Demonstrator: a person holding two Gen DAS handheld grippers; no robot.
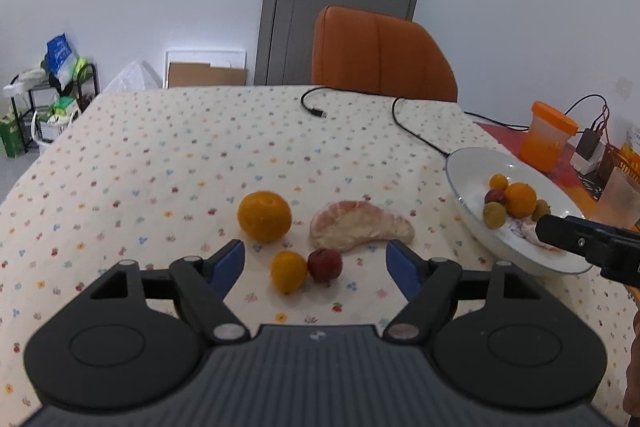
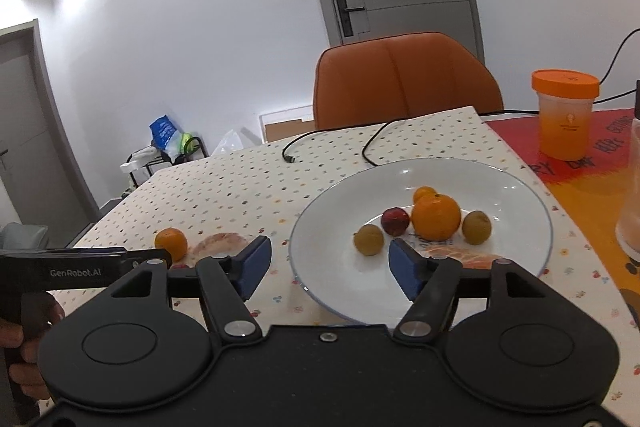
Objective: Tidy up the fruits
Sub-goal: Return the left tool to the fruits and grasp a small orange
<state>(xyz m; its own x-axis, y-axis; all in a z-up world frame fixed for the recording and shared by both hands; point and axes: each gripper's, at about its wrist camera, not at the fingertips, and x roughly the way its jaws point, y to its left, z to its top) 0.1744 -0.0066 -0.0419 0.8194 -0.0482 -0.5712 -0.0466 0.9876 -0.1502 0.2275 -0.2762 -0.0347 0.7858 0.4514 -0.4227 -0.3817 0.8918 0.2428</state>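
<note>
In the left wrist view my left gripper is open and empty above the tablecloth. A small orange and a dark red plum lie between its blue fingers. A large orange and a peeled pomelo segment lie just beyond. The white plate at the right holds several fruits. In the right wrist view my right gripper is open and empty over the near rim of the plate, which holds an orange, a plum, green fruits and a pomelo piece.
An orange chair stands at the table's far side. A black cable lies on the cloth. An orange-lidded cup and a clear glass stand to the right of the plate. The right gripper's body reaches over the plate.
</note>
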